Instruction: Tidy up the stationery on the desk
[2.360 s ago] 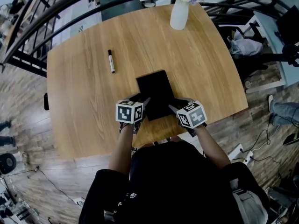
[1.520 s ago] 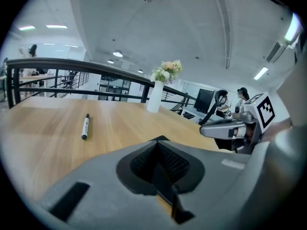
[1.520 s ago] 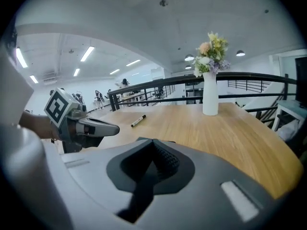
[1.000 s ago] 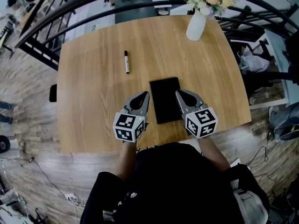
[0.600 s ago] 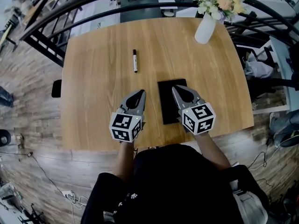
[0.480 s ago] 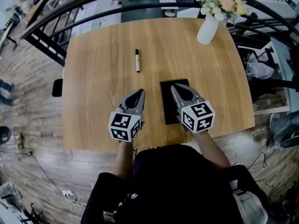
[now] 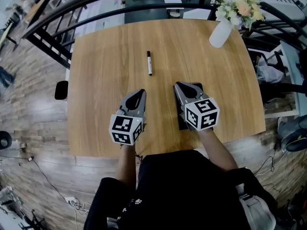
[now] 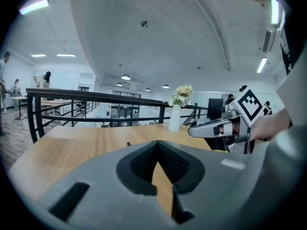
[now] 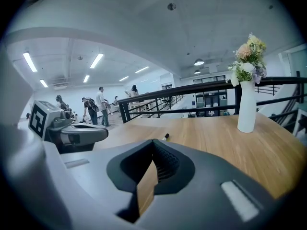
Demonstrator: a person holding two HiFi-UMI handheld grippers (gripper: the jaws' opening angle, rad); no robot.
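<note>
Facing black railing [image 9: 192, 88], wooden desk [image 7: 105, 71].

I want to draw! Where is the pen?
In the head view the pen lies on the table, a little left of its middle, just beyond the left gripper and well away from the vase.

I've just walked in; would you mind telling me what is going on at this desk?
A person stands at the wooden desk with a gripper in each hand, apparently tidying stationery. The left gripper and the right gripper are both shut and hold nothing. The right one hovers over a black notebook. A marker lies farther out, untouched, and a vase of flowers stands near the far right corner.
</note>
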